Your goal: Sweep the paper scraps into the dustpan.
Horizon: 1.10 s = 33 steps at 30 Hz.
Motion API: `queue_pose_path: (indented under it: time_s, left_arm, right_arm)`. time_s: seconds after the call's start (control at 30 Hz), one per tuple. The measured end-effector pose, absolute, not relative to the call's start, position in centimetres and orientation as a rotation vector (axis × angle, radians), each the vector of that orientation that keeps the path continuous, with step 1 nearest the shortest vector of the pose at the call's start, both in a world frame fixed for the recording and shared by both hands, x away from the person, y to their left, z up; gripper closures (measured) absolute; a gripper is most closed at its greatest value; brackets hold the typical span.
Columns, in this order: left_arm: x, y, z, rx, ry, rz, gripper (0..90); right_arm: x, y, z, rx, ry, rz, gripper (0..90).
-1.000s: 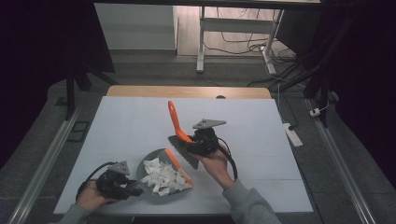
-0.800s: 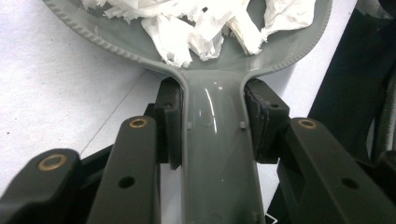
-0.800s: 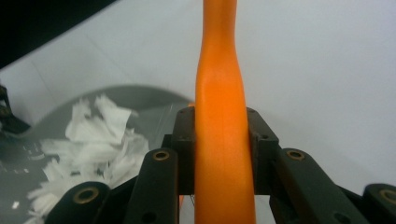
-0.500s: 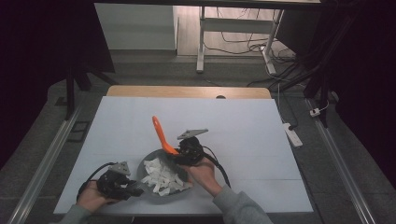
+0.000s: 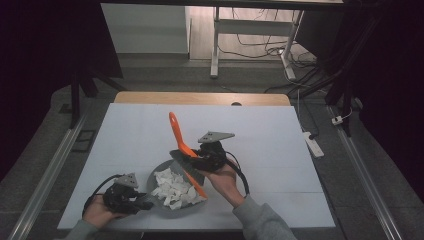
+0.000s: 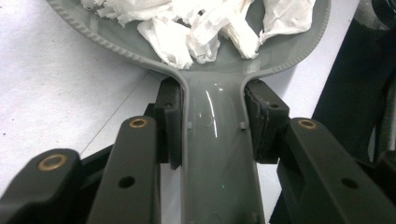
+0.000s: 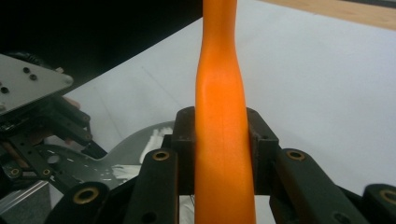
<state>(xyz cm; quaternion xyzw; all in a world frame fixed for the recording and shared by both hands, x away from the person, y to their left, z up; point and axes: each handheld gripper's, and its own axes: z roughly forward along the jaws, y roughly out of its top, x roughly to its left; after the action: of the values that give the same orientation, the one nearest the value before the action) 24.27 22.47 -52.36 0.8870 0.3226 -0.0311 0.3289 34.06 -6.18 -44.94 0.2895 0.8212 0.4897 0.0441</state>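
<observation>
With the left gripper [image 5: 142, 200] clamping the grey dustpan [image 6: 219, 154] handle at the table's [image 5: 260, 130] near edge and the right gripper [image 5: 195, 159] gripping the orange brush [image 5: 176, 132], the torn paper [image 5: 172, 186] is lying gathered in the pan, sweeping appearing nearly complete and disposal remaining.

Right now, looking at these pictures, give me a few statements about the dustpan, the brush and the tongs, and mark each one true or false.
1. The left tongs are shut on the grey dustpan by its handle. True.
2. The right tongs are open and hold nothing. False: they are shut on the orange brush.
3. White paper scraps lie in the dustpan. True.
4. The dustpan sits on the floor. False: it is on the white table.
</observation>
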Motion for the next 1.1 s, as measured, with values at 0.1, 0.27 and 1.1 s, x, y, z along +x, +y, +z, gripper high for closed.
queue_pose_path:
  time_s: [0.1, 0.27, 1.1]
  left_arm:
    - [24.2, 22.4, -52.4, 2.313, 0.848, -0.072, 61.5]
    - [24.2, 22.4, -52.6, 2.298, 0.850, -0.064, 61.6]
    - [24.2, 23.5, -51.9, 2.149, 0.987, 0.042, 61.6]
  right_arm:
    - [34.3, -7.3, -44.7, 0.905, 2.488, 1.493, 70.3]
    - [34.8, -8.8, -44.8, 0.946, 2.462, 1.475, 70.3]
    - [35.3, -14.3, -44.7, 1.052, 2.375, 1.446, 70.3]
